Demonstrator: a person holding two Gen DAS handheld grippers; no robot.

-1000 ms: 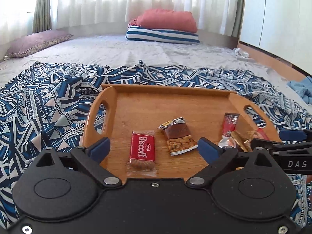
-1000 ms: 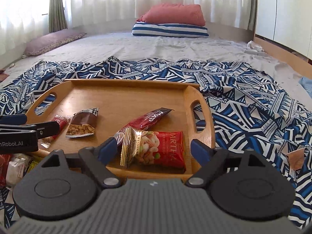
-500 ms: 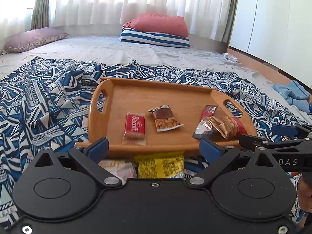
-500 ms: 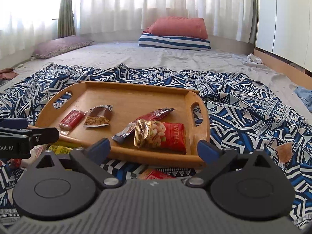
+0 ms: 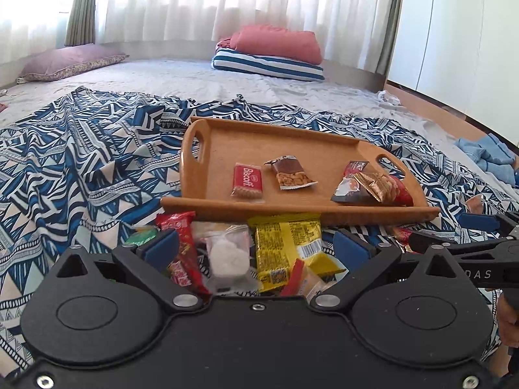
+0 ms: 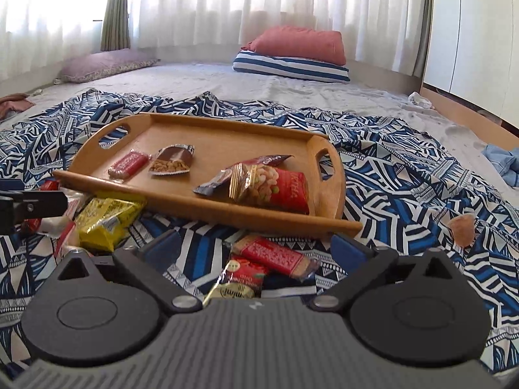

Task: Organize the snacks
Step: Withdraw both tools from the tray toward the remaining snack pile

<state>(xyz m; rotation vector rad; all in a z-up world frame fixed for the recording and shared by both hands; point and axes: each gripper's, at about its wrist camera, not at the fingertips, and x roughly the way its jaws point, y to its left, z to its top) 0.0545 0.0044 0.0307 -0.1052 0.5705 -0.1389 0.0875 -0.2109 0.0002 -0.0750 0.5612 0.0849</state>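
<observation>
**Both tongs wide, nothing held**

The left tongs (image 5: 256, 248) gape over a yellow packet (image 5: 285, 246) and loose snacks on the blanket (image 5: 81, 162). The right tongs (image 6: 254, 246) spread wide above a red wafer bar (image 6: 275, 256). Four snacks lie in the wooden tray (image 6: 227, 136).
</observation>
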